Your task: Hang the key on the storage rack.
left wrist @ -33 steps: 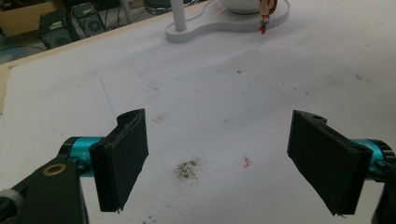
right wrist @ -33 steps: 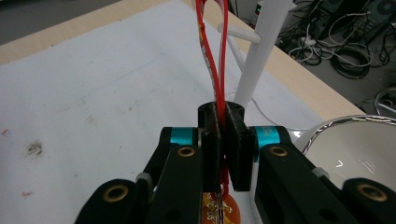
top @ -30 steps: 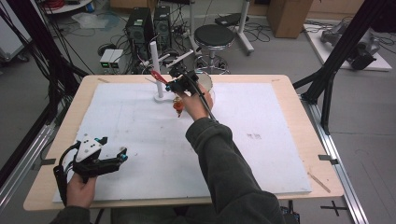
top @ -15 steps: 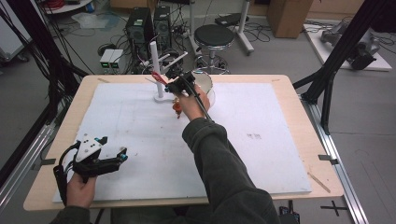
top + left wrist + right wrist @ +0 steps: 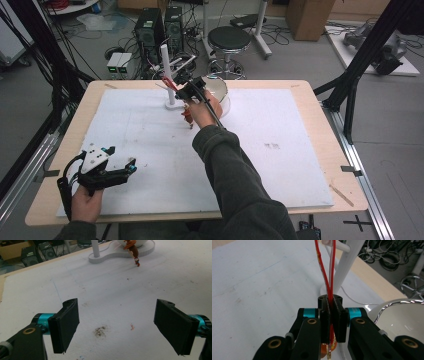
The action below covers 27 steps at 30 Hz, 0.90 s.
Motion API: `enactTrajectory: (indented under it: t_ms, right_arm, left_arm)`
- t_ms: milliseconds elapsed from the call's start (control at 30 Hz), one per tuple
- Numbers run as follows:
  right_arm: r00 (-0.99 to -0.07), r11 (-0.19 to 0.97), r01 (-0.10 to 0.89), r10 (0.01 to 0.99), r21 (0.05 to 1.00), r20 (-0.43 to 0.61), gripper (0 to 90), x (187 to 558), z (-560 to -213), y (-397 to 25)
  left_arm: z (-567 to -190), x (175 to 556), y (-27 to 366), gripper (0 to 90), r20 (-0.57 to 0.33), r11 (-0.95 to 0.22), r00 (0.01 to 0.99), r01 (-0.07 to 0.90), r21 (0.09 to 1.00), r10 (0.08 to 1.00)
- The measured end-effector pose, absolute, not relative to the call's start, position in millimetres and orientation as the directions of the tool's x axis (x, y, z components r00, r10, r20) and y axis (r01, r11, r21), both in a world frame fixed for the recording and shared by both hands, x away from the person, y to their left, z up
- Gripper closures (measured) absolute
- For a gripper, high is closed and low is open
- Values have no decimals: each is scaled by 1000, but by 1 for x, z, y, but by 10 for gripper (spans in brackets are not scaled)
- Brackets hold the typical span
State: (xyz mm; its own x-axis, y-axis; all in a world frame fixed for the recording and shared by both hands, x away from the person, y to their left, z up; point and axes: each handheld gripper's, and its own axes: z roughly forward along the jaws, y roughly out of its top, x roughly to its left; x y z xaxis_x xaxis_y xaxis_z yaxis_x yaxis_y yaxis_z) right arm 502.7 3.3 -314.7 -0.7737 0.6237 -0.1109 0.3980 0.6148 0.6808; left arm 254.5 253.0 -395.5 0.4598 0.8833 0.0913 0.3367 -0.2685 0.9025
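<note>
My right gripper [image 5: 186,91] is shut on a red looped cord [image 5: 329,277] at the far middle of the table. The loop runs up from the jaws toward a peg of the white stand [image 5: 166,62]. Below the hand hangs a small orange and brown charm [image 5: 188,116], which the left gripper view catches far off as a charm [image 5: 134,250] beside the stand's base [image 5: 105,258]. My left gripper [image 5: 131,168] rests near the front left corner, held by a hand. Its jaws stand wide apart over bare white mat, so this gripper [image 5: 122,332] is open.
A white bowl [image 5: 221,89] with a shiny rim stands just right of the stand, close by the right hand. A white mat [image 5: 280,145] covers the wooden table [image 5: 325,95]. Small dirt marks [image 5: 100,331] lie on the mat between the left jaws.
The right gripper has edged slightly left toward the stand with the cord in it. The left gripper has not moved.
</note>
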Motion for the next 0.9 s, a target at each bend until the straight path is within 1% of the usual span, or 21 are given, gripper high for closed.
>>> enactTrajectory:
  t_ms: [200, 433, 800, 900]
  right_arm:
    - [-761, 629, 433, 639, 646, -111, 866, 509, -319, 9]
    - [-755, 641, 452, 645, 620, -116, 866, 514, -327, 15]
    - [-752, 640, 482, 652, 598, -92, 866, 527, -332, 23]
    - [-751, 647, 479, 652, 594, -105, 866, 529, -330, 27]
  left_arm:
    - [-395, 255, 254, 207, 91, -266, 458, 335, 904, 885]
    - [-395, 255, 254, 207, 93, -268, 458, 334, 904, 884]
    - [-396, 255, 255, 207, 90, -261, 451, 334, 906, 888]
    - [-395, 255, 256, 207, 96, -268, 451, 334, 904, 887]
